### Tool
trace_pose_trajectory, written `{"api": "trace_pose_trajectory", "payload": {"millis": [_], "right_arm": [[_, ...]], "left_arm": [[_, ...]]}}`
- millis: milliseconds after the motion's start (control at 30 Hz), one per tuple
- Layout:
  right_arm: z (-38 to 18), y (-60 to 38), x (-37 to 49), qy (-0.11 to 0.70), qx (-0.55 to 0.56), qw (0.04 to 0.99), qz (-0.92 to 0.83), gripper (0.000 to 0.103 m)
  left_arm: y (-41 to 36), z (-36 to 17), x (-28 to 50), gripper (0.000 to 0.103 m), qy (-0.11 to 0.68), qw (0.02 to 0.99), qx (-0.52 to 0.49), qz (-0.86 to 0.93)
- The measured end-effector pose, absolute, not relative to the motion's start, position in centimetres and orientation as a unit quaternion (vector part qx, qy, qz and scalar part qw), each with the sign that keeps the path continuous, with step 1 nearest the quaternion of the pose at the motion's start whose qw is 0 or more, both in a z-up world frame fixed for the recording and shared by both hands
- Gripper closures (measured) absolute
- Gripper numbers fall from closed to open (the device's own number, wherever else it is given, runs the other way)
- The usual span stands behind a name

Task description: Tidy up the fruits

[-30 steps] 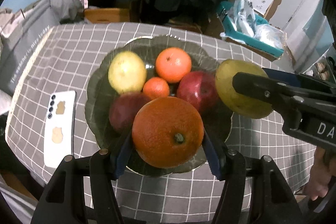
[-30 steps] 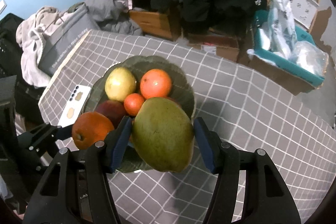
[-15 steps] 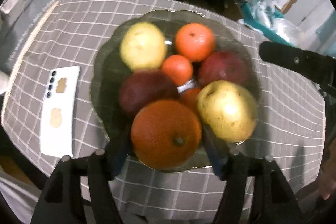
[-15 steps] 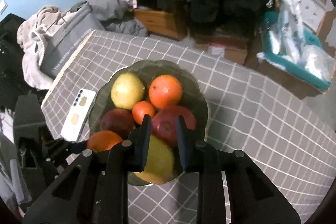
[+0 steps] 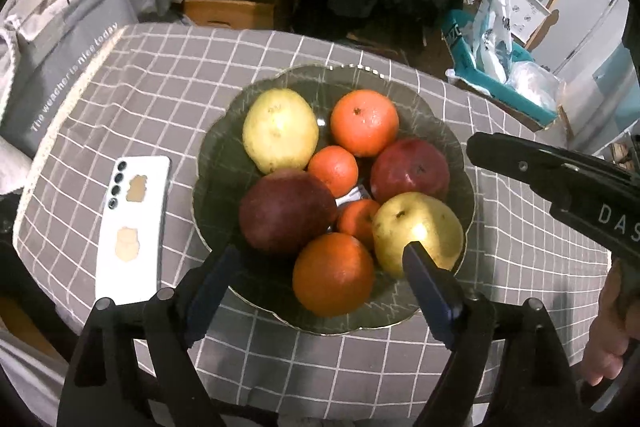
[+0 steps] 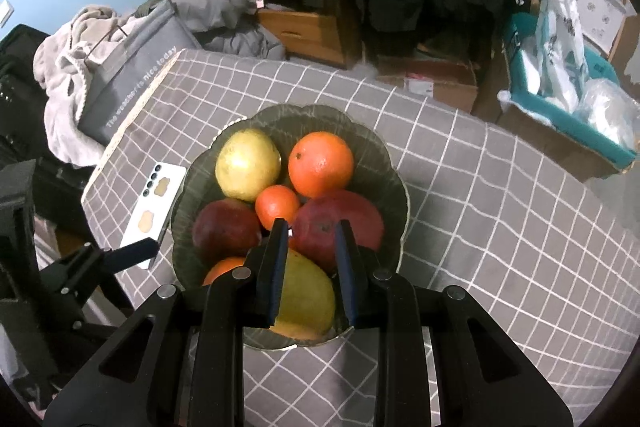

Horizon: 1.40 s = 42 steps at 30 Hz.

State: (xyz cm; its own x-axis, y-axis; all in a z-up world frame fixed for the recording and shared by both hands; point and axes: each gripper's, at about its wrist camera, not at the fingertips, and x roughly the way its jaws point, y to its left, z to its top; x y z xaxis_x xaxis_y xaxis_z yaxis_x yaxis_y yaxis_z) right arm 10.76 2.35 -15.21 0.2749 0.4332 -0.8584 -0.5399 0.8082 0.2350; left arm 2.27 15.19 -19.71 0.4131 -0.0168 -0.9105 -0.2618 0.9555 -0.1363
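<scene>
Black left gripper [image 5: 316, 259] above bowl [image 5: 460, 163], jaws wide, empty, right gripper [image 6: 311, 231] jaws narrow, empty

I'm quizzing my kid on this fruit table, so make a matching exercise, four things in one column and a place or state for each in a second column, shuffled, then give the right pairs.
Column one:
1. white phone
2. big orange
3. left gripper
4. teal box

Column two:
A. at the near edge of the green plate
B. off the table, on the floor behind it
C. flat on the checked cloth, beside the plate
D. fingers wide apart, holding nothing

Pairs: 1-C, 2-A, 3-D, 4-B
</scene>
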Motion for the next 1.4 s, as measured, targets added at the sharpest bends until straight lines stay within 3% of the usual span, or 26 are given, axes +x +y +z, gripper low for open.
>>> {"api": "trace_pose_trajectory", "payload": {"millis": [400, 500, 833, 1100, 1400], "right_arm": [[-10.3, -0.2, 9.2, 0.47, -0.054, 0.83, 0.295, 0.063], [-8.9, -0.7, 8.6, 0.455, -0.056, 0.84, 0.29, 0.061], [-3.9, -2.9, 6.5, 0.4, -0.058, 0.869, 0.286, 0.041], [-0.5, -5.9, 4.9, 0.354, -0.048, 0.894, 0.271, 0.027], [2.4, -9.6, 3.0, 0.304, -0.044, 0.923, 0.233, 0.026]], "left_arm": [[14.7, -13.4, 1.0, 0.016, 0.472, 0.871, -0.113, 0.081], [14.4, -11.8, 0.6, 0.011, 0.453, 0.881, -0.107, 0.082], [13.1, -6.4, -0.8, 0.002, 0.384, 0.916, -0.088, 0.077], [11.7, -3.1, -1.8, 0.001, 0.342, 0.934, -0.071, 0.072], [10.4, -0.3, -2.7, 0.001, 0.307, 0.947, -0.06, 0.067]]}}
